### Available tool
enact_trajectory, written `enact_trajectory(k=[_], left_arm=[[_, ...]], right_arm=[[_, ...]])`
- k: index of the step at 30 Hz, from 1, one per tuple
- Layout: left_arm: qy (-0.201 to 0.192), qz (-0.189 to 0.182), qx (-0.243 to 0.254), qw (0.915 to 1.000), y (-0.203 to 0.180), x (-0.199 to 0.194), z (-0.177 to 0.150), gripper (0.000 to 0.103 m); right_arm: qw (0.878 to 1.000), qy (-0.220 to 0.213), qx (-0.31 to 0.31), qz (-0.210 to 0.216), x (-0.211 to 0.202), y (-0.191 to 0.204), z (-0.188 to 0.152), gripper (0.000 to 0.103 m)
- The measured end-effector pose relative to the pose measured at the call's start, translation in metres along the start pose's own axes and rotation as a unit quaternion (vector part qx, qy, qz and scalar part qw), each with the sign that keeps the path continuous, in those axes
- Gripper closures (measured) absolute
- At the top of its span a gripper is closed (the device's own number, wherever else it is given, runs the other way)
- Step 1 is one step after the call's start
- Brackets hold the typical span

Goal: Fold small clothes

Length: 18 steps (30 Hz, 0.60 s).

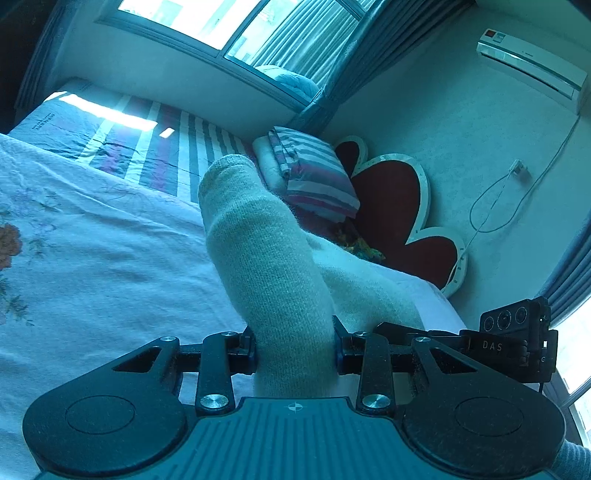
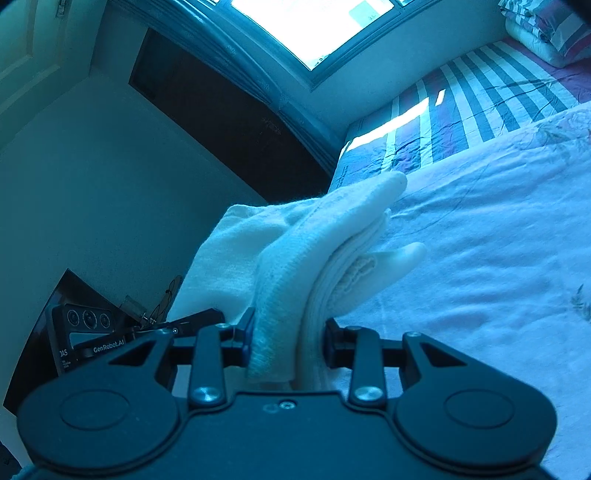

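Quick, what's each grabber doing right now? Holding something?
Left gripper: closed on the cream knit garment, lifted above the bed.
Right gripper: closed on the same-looking white knit cloth.

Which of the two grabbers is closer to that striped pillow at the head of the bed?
Probably left. The left gripper, clamped on a cream knit garment, has the striped pillow just ahead. From the right gripper, the pillow lies far across the bed.

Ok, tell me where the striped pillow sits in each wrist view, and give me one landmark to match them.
Left wrist: the striped pillow lies just right of centre, at the head of the bed, behind the knit garment.
Right wrist: the pillow is in the top right corner, partly cut off.
Shared landmark: the striped sheet under the window.
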<state>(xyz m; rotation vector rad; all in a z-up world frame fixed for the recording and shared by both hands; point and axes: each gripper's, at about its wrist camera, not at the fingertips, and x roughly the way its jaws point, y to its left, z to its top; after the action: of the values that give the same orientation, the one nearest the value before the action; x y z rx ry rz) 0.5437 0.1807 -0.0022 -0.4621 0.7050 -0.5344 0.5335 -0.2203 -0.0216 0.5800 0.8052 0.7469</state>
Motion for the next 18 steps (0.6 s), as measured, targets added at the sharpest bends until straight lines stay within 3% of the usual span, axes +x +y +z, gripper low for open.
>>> enact_trajectory(k=[18], left_arm=[[0.031,0.002,-0.045,0.9985,0.108,0.016,-0.027,0.068]], right_arm=[[0.998,0.037,0.033,-0.025,0.084,0.001,-0.034,0.069]])
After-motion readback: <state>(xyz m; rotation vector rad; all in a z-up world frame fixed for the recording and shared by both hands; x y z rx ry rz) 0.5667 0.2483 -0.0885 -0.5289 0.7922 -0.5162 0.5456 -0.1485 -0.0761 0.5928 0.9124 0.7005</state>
